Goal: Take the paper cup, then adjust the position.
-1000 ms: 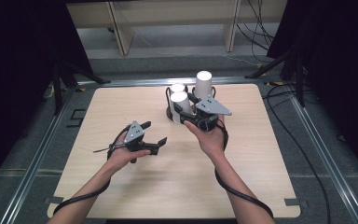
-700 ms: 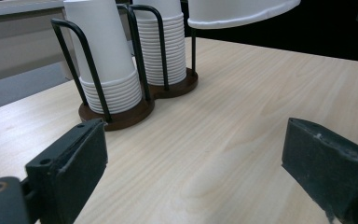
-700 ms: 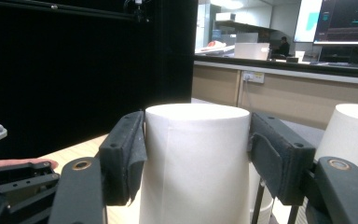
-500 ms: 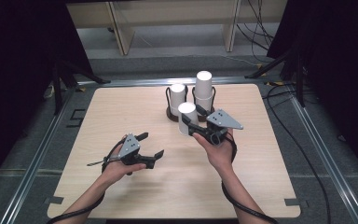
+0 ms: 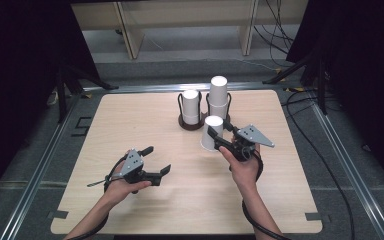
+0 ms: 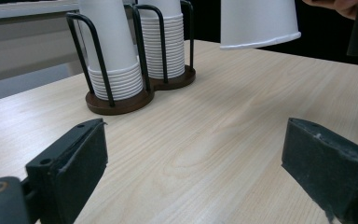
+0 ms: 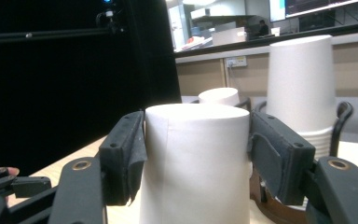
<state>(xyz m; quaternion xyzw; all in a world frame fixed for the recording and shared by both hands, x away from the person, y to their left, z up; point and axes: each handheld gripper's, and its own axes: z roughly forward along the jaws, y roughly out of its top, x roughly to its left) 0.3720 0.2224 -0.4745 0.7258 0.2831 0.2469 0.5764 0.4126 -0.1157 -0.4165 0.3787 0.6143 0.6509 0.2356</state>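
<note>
Pale wood grain runs across the table, and nearest the person's edge both forearms come in from the bottom of the high view. On the near left, the left gripper sits low over the bare board, its black jaws spread wide with nothing but wood between them; the left gripper view looks straight along them, one pad at the left and the other at the right, both clear of everything.

Across to the right and a little farther in, the right gripper has a white paper cup pinched between its jaws, upside down, base up and rim down. In the right gripper view the pads press on both sides of the cup's wall. The left gripper view catches that same cup's rim hanging in the air, off the table, apart from the stacks behind it.

Farther back, near the middle of the board's far side, stands the dark wire cup holder with two round bays side by side. The left bay carries a shorter stack of inverted white cups; the right bay carries a taller stack. The held cup hangs just in front of that taller stack.

Beyond the table's far edge, cables trail over the grey floor.
</note>
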